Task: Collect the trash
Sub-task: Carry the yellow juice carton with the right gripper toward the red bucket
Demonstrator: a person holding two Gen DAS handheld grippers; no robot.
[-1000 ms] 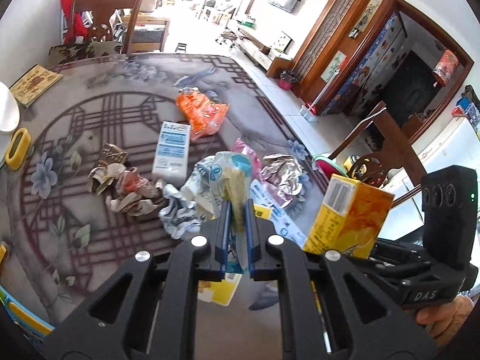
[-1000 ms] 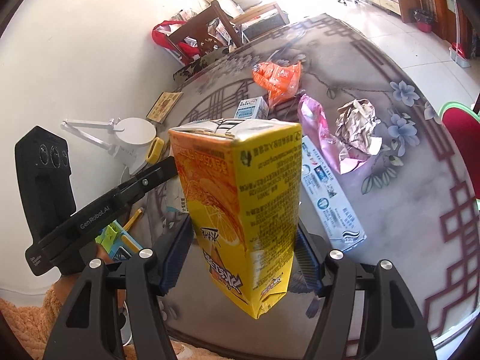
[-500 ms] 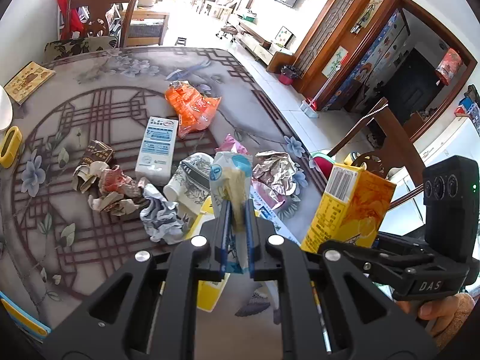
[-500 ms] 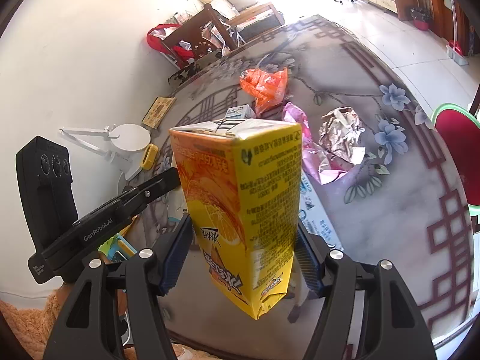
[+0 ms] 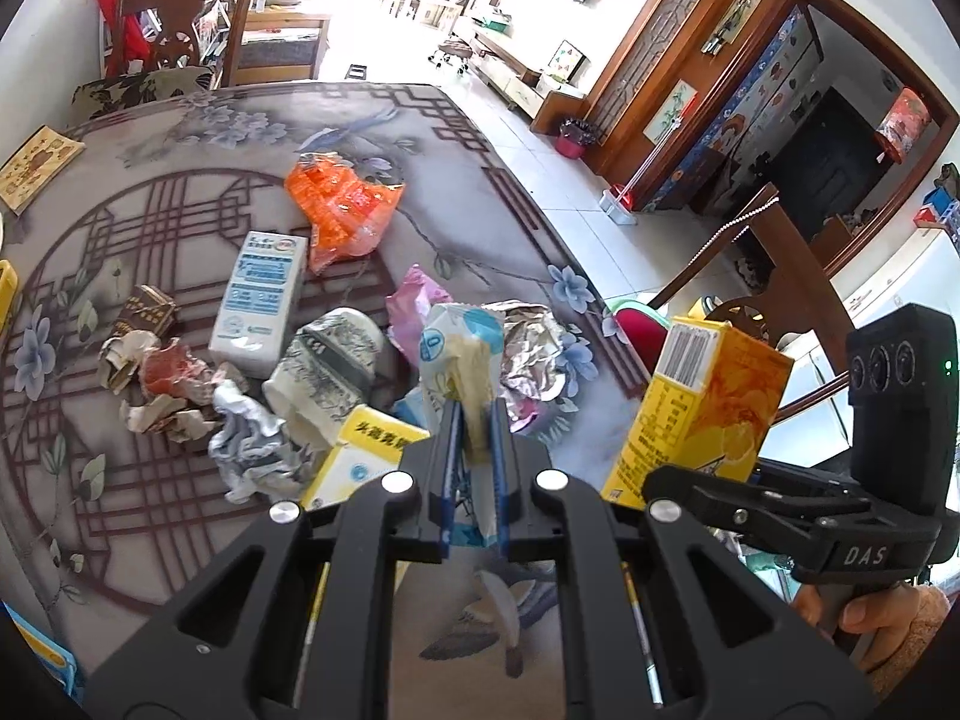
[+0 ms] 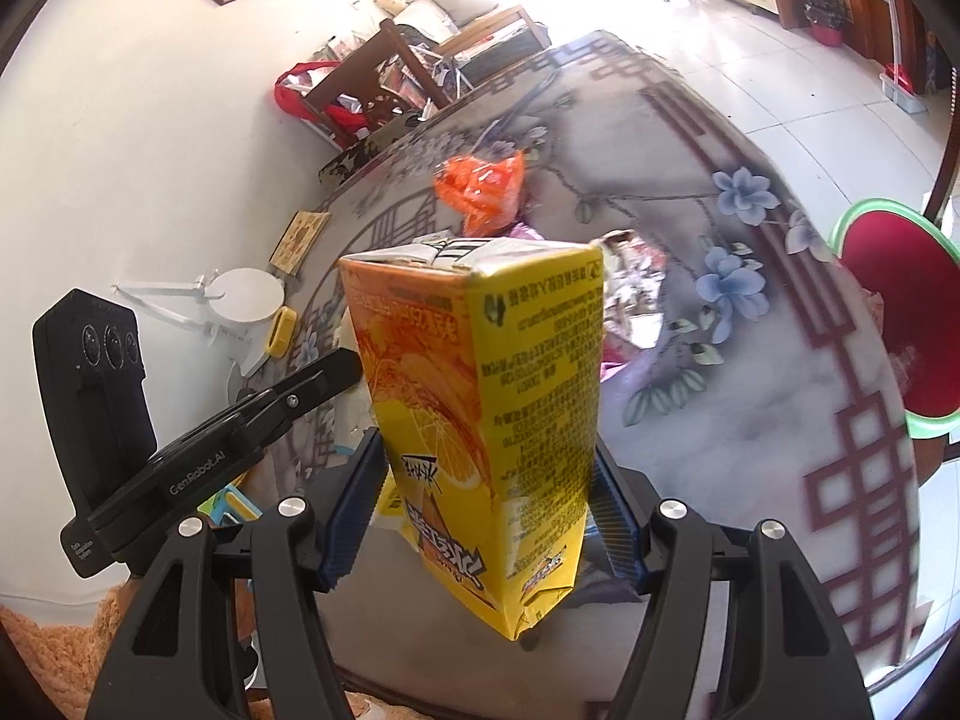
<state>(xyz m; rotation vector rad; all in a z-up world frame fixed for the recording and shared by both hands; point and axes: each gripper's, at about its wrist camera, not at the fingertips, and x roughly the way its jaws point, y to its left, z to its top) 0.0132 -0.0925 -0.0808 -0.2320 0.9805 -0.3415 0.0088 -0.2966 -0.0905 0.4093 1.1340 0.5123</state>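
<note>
My left gripper (image 5: 474,420) is shut on a crumpled pale blue and cream wrapper (image 5: 462,354), held above the patterned table (image 5: 180,540). My right gripper (image 6: 486,474) is shut on a yellow orange-juice carton (image 6: 492,396), held upside down above the table's near edge; the carton also shows in the left wrist view (image 5: 702,414). More trash lies on the table: an orange bag (image 5: 339,204), a white and blue milk carton (image 5: 261,300), a squashed paper cup (image 5: 330,366), crumpled papers (image 5: 162,384), a foil wrapper (image 5: 534,354), a pink wrapper (image 5: 414,306) and a yellow box (image 5: 360,456).
A red stool (image 6: 900,312) stands by the table's right edge. A wooden chair with a red bag (image 5: 174,30) stands at the far end. A white lamp base (image 6: 246,294) and a yellow object (image 6: 282,330) sit near the wall.
Both grippers have lifted and pulled back from the trash pile, each keeping hold of its item. The table trash has not moved.
</note>
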